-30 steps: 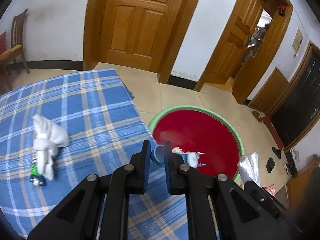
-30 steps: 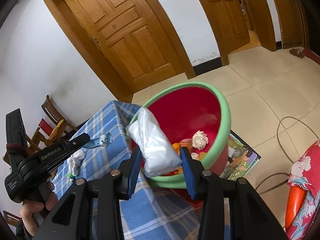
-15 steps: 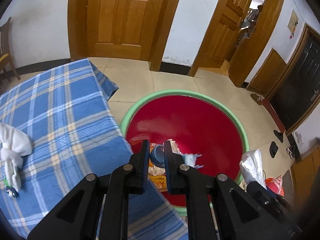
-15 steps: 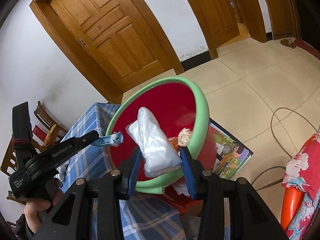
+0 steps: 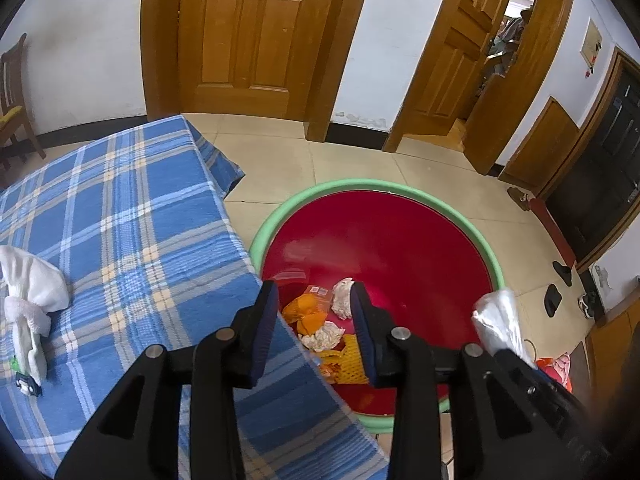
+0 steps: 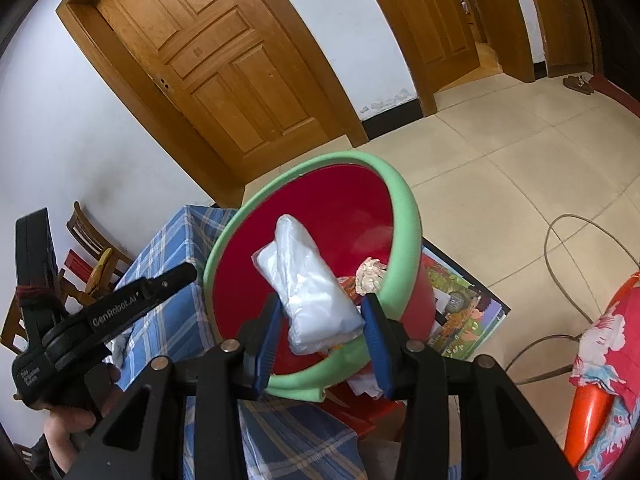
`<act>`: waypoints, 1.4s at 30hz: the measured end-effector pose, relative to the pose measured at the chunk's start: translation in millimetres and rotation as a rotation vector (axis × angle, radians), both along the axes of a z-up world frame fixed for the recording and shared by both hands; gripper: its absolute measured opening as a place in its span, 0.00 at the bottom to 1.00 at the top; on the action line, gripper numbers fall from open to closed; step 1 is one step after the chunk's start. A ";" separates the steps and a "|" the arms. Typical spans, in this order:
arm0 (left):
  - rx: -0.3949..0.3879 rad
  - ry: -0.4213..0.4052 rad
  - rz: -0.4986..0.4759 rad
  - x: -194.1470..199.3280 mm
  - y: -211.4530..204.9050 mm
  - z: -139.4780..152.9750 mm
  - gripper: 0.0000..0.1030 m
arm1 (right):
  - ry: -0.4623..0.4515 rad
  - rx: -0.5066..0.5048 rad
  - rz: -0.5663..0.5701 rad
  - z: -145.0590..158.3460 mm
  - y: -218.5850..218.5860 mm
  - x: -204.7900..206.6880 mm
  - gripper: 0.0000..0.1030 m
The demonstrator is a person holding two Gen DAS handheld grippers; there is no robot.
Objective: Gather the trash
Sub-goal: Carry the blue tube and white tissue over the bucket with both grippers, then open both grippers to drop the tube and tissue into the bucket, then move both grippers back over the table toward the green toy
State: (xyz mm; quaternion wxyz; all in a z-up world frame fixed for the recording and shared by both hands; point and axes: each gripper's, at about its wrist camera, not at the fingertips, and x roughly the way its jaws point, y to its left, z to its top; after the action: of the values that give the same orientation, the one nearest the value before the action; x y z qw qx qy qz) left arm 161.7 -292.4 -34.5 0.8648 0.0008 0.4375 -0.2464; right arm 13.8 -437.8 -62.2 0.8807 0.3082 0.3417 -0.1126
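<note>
My left gripper (image 5: 314,326) hangs over the near side of the red basin with a green rim (image 5: 360,186). Its jaws are opening and nothing is between them. Below them in the basin lie orange peel (image 5: 306,312), crumpled tissues (image 5: 342,294) and yellow netting (image 5: 348,356). My right gripper (image 6: 322,322) holds a clear plastic bag (image 6: 310,288) over the basin's (image 6: 404,216) near edge. Its jaws are easing apart, though both pads still touch the bag. A hand holds the left gripper (image 6: 184,274) at the left of the right wrist view.
The basin stands against a table with a blue plaid cloth (image 5: 140,220). A white towel (image 5: 28,292) lies on the cloth's left side. A picture book (image 6: 460,312) lies under the basin. A cable (image 6: 580,260) loops on the tiled floor. Wooden chairs (image 6: 92,240) stand by the wall.
My left gripper moved from above the table to above the basin and opened; the blue scrap it held is gone from its jaws. The right gripper brought the bag nearer over the basin.
</note>
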 end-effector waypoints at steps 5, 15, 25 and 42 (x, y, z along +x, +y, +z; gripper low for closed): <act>0.002 -0.001 0.013 -2.0 7.1 2.9 0.42 | -0.010 -0.001 -0.023 1.3 -1.8 0.1 0.57; 0.005 -0.020 0.038 -12.8 25.7 14.3 0.49 | -0.039 -0.002 -0.002 10.9 7.6 -5.5 0.67; -0.006 -0.032 0.070 -23.6 51.9 23.9 0.49 | -0.068 -0.008 0.040 23.0 26.3 -12.0 0.71; -0.028 -0.056 0.134 -33.7 101.1 39.4 0.49 | -0.079 -0.023 0.084 37.1 56.7 -13.2 0.75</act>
State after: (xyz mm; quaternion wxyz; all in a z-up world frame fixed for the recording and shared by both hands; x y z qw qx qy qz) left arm 128.0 -191.3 5.0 0.8912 -0.0335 0.4086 -0.1941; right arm 0.6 -381.1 -25.0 0.9010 0.2875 0.3179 -0.0671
